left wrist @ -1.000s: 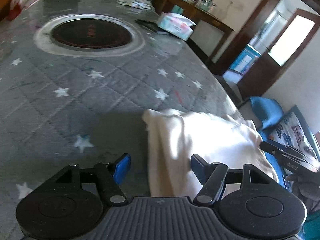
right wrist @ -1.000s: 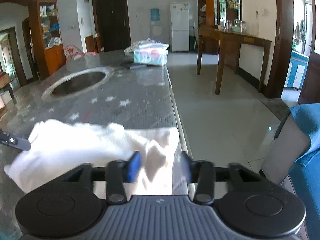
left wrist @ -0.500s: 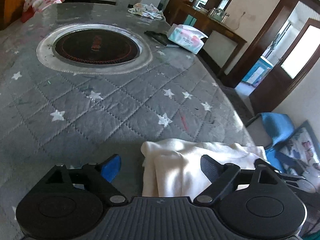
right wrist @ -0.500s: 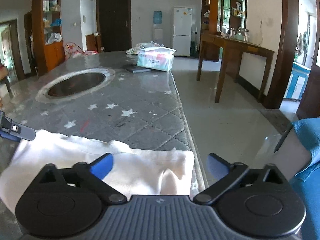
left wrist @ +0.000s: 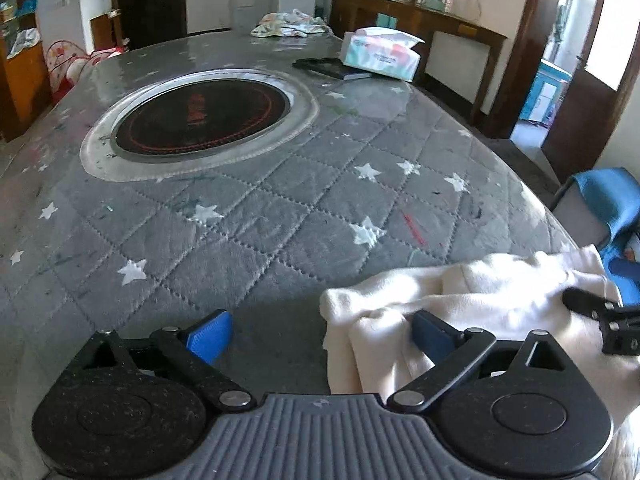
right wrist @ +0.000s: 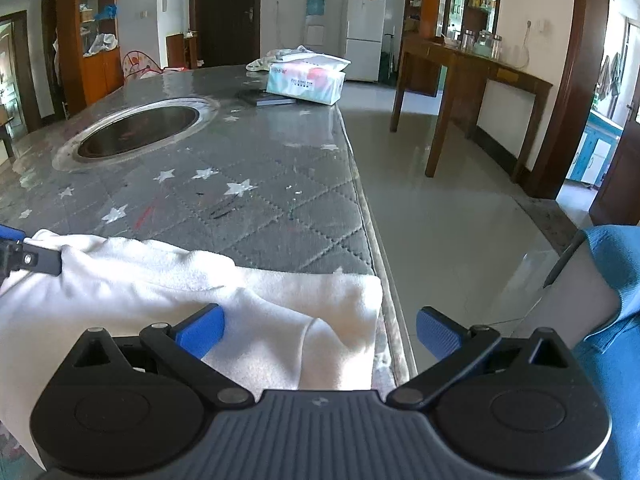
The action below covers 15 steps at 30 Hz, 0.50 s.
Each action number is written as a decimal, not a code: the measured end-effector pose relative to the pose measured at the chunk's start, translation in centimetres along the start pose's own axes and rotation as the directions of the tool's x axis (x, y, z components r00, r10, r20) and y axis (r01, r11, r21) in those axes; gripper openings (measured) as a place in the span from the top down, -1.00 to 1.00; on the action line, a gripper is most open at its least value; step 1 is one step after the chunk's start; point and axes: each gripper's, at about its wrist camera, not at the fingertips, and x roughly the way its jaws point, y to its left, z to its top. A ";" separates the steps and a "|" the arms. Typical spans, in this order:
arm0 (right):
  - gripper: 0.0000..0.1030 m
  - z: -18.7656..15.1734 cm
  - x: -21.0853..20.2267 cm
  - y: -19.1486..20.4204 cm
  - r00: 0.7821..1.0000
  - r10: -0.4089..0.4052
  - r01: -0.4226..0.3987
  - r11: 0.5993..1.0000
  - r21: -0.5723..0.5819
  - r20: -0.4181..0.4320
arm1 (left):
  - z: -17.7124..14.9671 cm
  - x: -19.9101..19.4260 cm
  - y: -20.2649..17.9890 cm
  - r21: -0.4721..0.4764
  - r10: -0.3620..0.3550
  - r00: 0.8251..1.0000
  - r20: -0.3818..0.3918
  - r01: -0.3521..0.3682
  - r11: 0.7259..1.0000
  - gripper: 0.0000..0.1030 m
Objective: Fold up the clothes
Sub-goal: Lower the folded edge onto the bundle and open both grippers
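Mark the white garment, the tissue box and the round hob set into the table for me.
white garment (right wrist: 168,280), right wrist view, on the upper folded layer.
tissue box (left wrist: 380,56), left wrist view, on its long printed side.
round hob (left wrist: 202,118), left wrist view, on the dark glass centre.

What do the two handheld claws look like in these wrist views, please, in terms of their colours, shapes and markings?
Both look alike. The left claw and the right claw each have two ribbed blue finger pads on black angled linkage arms with silver pivot pins. Behind sit two round, speckled black discs either side of a grey ribbed centre plate bearing a small pale mark. No cables, hands or sleeves show.
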 end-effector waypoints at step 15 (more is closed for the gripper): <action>-1.00 -0.1 0.0 -0.2 1.000 0.005 -0.005 1.000 -0.001 0.009 | 0.9 1.3 1.1 0.012 0.100 0.995 0.005 -0.100 0.995 -0.93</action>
